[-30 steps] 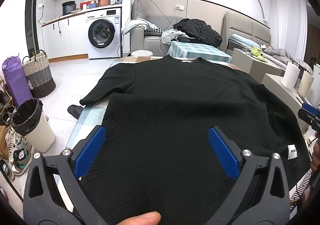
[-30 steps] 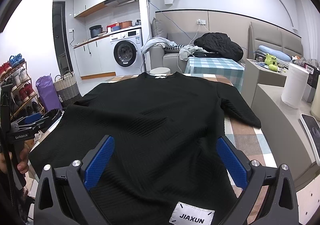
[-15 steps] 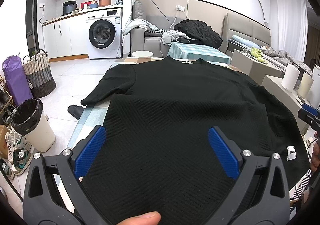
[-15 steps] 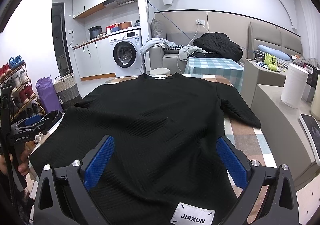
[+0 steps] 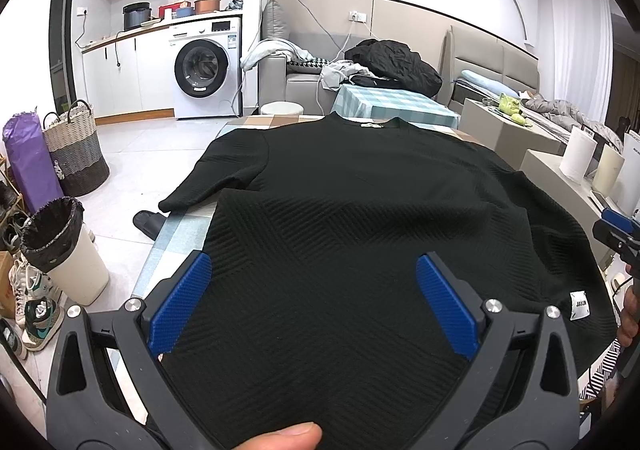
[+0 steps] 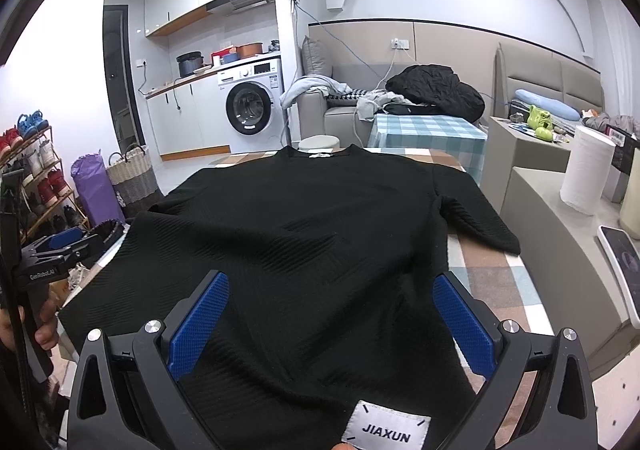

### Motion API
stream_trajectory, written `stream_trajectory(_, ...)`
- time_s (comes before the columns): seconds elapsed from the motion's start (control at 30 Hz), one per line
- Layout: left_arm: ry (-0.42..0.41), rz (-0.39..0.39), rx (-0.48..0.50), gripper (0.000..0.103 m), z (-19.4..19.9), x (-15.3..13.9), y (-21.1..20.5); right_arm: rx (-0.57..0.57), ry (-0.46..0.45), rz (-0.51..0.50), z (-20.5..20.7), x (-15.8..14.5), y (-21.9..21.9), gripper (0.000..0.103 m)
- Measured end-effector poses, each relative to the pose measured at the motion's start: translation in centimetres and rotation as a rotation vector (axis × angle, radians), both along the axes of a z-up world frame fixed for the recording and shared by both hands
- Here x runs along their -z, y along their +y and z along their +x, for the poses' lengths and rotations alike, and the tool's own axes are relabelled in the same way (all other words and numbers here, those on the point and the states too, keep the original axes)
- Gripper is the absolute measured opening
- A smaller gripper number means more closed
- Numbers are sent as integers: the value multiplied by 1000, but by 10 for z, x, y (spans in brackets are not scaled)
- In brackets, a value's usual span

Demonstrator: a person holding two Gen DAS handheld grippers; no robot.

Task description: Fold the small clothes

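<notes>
A black ribbed sweater [image 5: 360,210] lies spread flat on a checked tablecloth [image 5: 176,234], collar at the far end, hem nearest me. Its left sleeve [image 5: 208,178] angles off the table's left edge; its right sleeve [image 6: 476,218] rests on the cloth [image 6: 492,282]. My left gripper [image 5: 314,270] stands open over the hem's left part, a thumb showing below it. My right gripper [image 6: 330,282] stands open over the sweater [image 6: 300,230] at the hem's right part, just behind the white JIAXUN label [image 6: 386,434]. Each gripper shows at the other view's edge.
Left of the table stand a lined trash bin [image 5: 60,250], a black slipper [image 5: 148,222], a woven basket [image 5: 76,154] and a shoe rack [image 6: 36,178]. A low grey counter [image 6: 560,218] with a paper roll [image 6: 586,174] runs along the right. A small checked table [image 6: 428,130] stands beyond.
</notes>
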State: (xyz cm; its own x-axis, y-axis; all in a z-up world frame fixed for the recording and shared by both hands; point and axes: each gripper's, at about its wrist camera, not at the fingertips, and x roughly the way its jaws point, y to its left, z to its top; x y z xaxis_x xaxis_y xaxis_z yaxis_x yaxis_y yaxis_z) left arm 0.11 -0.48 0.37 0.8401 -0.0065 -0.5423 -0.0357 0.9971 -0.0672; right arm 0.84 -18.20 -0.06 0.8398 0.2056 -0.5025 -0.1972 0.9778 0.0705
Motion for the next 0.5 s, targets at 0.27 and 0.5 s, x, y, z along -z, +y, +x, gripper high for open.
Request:
stream_trajectory(0.27, 9, -3, 10, 102, -1, -2, -4, 12, 6, 21, 0, 2, -4, 103)
stream_trajectory(0.5, 33, -22, 20, 102, 4, 2, -1, 17, 14, 28, 0, 2, -6, 103)
